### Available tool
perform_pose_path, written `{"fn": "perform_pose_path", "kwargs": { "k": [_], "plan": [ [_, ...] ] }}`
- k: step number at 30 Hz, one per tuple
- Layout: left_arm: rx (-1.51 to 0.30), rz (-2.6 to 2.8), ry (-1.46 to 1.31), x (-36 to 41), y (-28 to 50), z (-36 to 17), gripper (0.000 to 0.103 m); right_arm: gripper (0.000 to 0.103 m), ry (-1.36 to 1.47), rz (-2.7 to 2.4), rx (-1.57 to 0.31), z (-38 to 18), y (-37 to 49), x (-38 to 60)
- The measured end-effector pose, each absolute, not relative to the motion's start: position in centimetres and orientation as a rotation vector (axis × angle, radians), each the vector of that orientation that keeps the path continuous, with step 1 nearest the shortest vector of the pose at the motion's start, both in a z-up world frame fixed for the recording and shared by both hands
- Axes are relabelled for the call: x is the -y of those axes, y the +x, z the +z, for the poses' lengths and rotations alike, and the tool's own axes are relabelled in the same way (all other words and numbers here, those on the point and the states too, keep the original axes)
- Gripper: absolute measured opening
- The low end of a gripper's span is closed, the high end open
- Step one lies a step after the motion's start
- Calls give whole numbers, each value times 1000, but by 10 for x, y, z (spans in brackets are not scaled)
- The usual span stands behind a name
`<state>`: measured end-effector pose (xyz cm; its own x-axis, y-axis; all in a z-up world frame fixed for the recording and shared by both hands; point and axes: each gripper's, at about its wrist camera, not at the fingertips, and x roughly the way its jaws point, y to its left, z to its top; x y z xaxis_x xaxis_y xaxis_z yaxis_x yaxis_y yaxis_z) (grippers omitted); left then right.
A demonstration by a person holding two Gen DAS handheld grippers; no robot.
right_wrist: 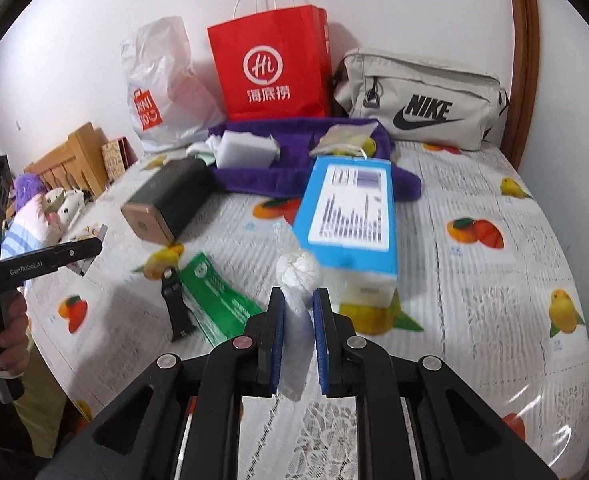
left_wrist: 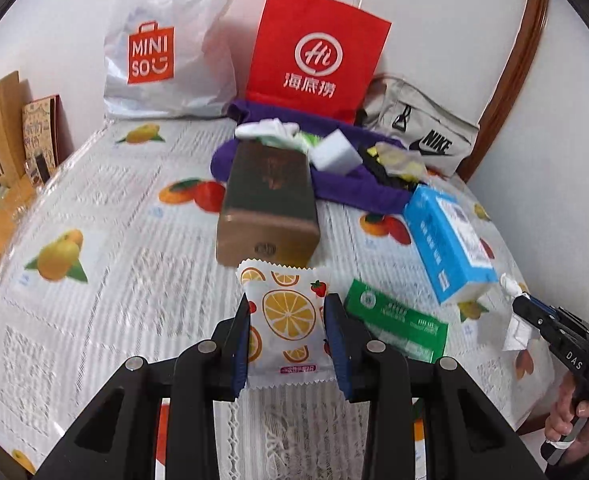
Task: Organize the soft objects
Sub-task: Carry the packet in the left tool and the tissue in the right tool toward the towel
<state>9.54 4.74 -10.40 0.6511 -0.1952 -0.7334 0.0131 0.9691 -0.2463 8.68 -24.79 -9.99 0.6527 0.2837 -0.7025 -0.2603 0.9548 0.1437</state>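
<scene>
With the left gripper [left_wrist: 288,334] clamping the sachet [left_wrist: 284,320] and the right gripper [right_wrist: 298,328] pinching the knotted bag [right_wrist: 296,280], carry both gently toward the table's far edge.

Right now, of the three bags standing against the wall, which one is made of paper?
The red paper bag with white twine handles, standing in the middle. The white Miniso bag is crinkled plastic; the beige Nike bag is zippered fabric.

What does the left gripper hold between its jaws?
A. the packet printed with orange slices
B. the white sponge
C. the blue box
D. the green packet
A: in the left wrist view, the left gripper is shut on the orange-slice packet; the green packet lies beside it.
</scene>
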Motion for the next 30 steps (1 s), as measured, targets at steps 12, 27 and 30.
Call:
{"fn": "perform_pose_path", "kwargs": {
  "k": [12,27,30],
  "plan": [
    [-822,-139,-244,-49,135,-78,32,14,10,301,-757,-68,126,245],
    [-818,-142,-223,-51,191,-60,32,14,4,301,-728,-51,190,234],
    [-827,-135,-219,-53,202,-58,32,14,33,317,-733,-51,204,235]
  ]
}}
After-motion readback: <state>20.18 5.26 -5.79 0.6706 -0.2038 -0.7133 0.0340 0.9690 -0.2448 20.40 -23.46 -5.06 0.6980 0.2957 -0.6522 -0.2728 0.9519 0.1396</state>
